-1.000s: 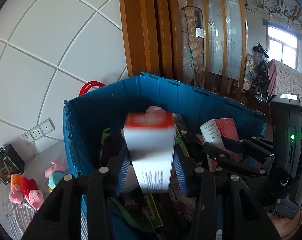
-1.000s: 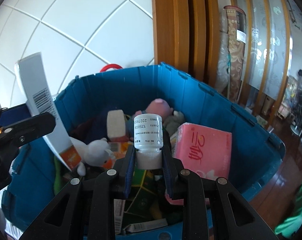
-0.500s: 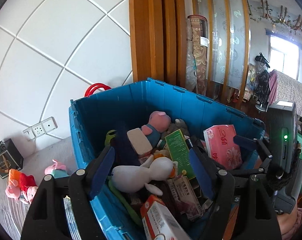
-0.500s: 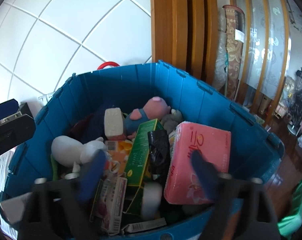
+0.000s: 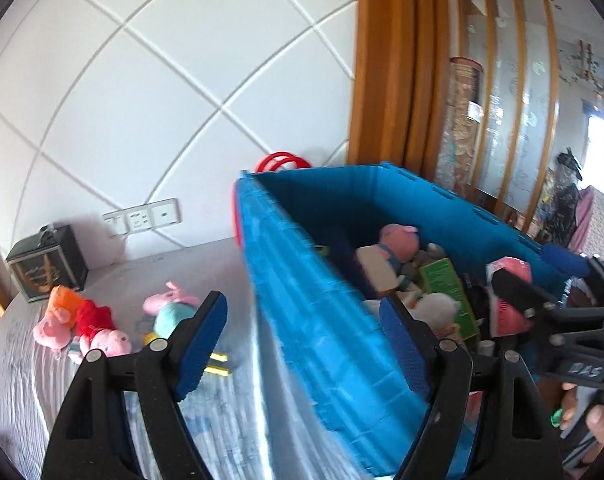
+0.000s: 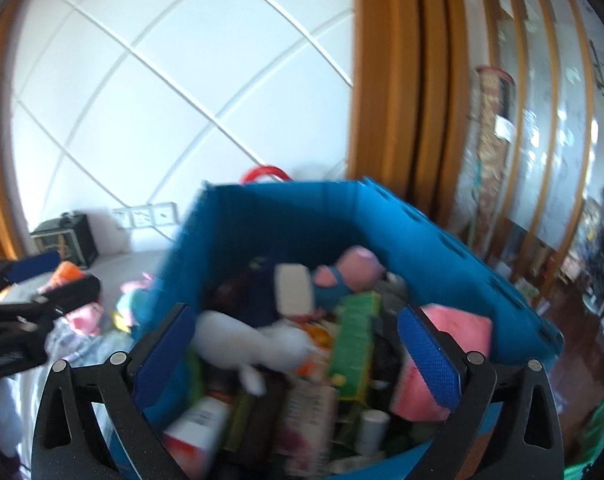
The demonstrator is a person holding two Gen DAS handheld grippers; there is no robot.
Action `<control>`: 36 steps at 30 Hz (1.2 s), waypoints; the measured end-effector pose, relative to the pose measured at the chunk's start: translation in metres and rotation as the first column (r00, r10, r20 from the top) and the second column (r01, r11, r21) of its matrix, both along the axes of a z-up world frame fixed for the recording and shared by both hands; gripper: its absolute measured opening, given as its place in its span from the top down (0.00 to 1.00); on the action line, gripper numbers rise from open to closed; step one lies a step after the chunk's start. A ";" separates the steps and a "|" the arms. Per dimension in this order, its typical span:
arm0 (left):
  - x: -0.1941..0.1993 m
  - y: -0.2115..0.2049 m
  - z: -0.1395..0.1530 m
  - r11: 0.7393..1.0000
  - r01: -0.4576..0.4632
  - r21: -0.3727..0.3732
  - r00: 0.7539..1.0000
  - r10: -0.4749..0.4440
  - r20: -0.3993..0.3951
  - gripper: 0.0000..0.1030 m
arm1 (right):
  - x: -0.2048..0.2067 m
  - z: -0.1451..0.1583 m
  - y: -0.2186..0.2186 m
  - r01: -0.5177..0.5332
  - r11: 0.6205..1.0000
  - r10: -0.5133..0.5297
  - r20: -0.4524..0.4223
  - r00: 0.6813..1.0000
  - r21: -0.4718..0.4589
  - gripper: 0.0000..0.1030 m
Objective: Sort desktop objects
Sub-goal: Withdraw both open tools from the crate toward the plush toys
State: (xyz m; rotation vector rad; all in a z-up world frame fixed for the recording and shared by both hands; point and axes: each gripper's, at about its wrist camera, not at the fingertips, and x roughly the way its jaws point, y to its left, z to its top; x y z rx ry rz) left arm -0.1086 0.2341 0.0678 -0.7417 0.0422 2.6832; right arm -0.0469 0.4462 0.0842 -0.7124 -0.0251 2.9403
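The left tool (image 5: 302, 332) stands wide with nothing between its blue pads; its jaws have just been opening, and it straddles the near left wall of the blue crate (image 5: 302, 280), one finger over the table (image 5: 222, 412) and the other over the crate's inside. The right tool (image 6: 298, 356) is spread as wide as it goes, also empty, its jaws having just opened, and it hangs over the crate's contents. Inside the crate lie a pink pig plush (image 6: 349, 272), a white plush rabbit (image 6: 254, 344), a green carton (image 6: 353, 344), a pink tissue pack (image 6: 453, 332), a white bottle (image 6: 371, 424) near the front wall and a red-and-white box (image 6: 194, 432) at the front left. Out on the table, left of the crate, sit a teal-and-pink plush (image 5: 172, 312) and a pair of pig plushes in red and orange (image 5: 82, 324), with a small dark box (image 5: 48, 264) against the wall
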 end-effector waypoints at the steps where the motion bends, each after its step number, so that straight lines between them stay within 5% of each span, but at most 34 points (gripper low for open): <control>1: -0.002 -0.013 -0.002 1.000 -0.020 0.006 1.000 0.020 0.005 0.24 | -0.001 0.005 -0.012 -0.022 1.000 0.022 -0.011 1.000 0.002 0.00; 7: -0.010 -0.099 -0.016 0.990 -0.140 0.010 0.990 0.139 0.028 0.24 | -0.010 0.022 -0.090 -0.161 0.987 0.161 -0.051 0.986 0.012 0.00; 14: -0.022 -0.202 -0.043 0.959 -0.280 -0.032 0.956 0.282 0.079 0.24 | -0.049 0.006 -0.183 -0.304 0.953 0.304 0.019 0.952 -0.013 0.00; 24: -0.054 -0.336 -0.099 0.891 -0.447 -0.084 0.868 0.454 0.199 0.24 | -0.133 -0.063 -0.293 -0.382 0.921 0.391 0.217 0.895 -0.082 0.00; 36: -0.139 -0.404 -0.184 0.870 -0.468 -0.158 0.796 0.492 0.353 0.24 | -0.237 -0.167 -0.368 -0.352 0.917 0.400 0.451 0.798 -0.190 0.00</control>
